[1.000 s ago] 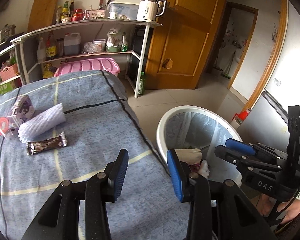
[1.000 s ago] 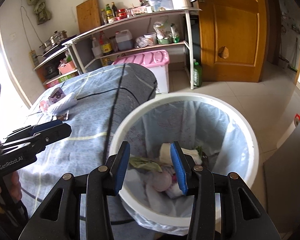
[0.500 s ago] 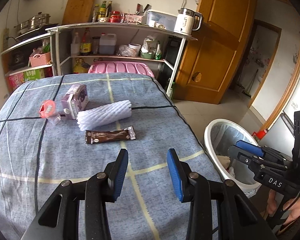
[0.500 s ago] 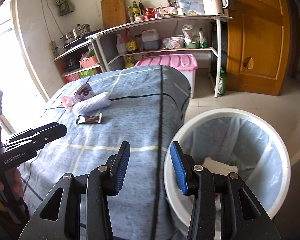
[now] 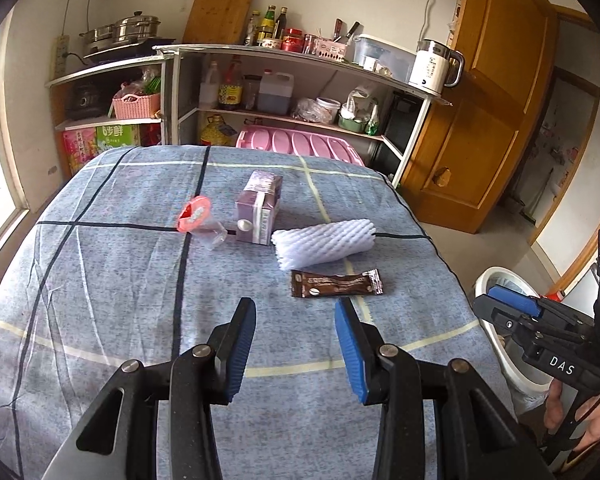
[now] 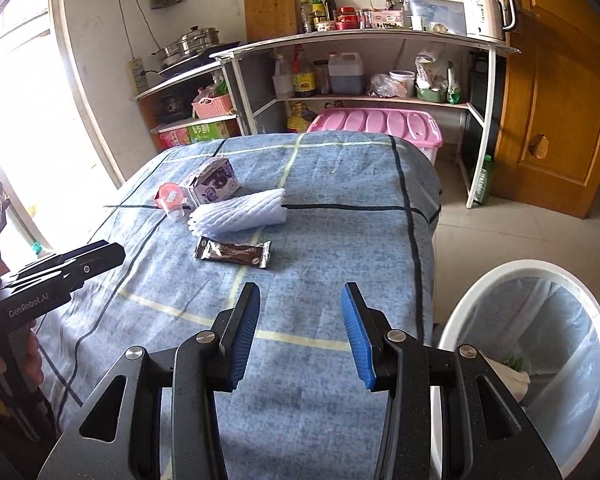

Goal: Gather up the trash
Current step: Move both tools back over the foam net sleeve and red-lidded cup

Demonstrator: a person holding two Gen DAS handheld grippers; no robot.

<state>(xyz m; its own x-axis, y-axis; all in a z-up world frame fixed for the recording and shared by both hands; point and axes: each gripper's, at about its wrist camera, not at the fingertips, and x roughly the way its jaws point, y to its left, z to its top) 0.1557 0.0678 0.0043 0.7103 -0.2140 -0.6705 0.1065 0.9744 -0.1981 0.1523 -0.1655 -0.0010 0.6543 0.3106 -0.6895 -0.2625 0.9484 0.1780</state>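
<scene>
Four pieces of trash are lying together on a worktop draped in a blue checked cloth: a brown snack wrapper, a white foam fruit sleeve, a purple drink carton and a small clear cup with a red peeled lid. Both grippers are hovering above the near part of the cloth, released, with nothing between their blue pads. The left gripper is pointing toward the wrapper, which is lying just ahead of its fingertips, slightly right. The right gripper is sitting further back, with the wrapper ahead and to its left. A white bin with a pale blue liner is standing on the floor just right of the worktop, already holding some rubbish.
</scene>
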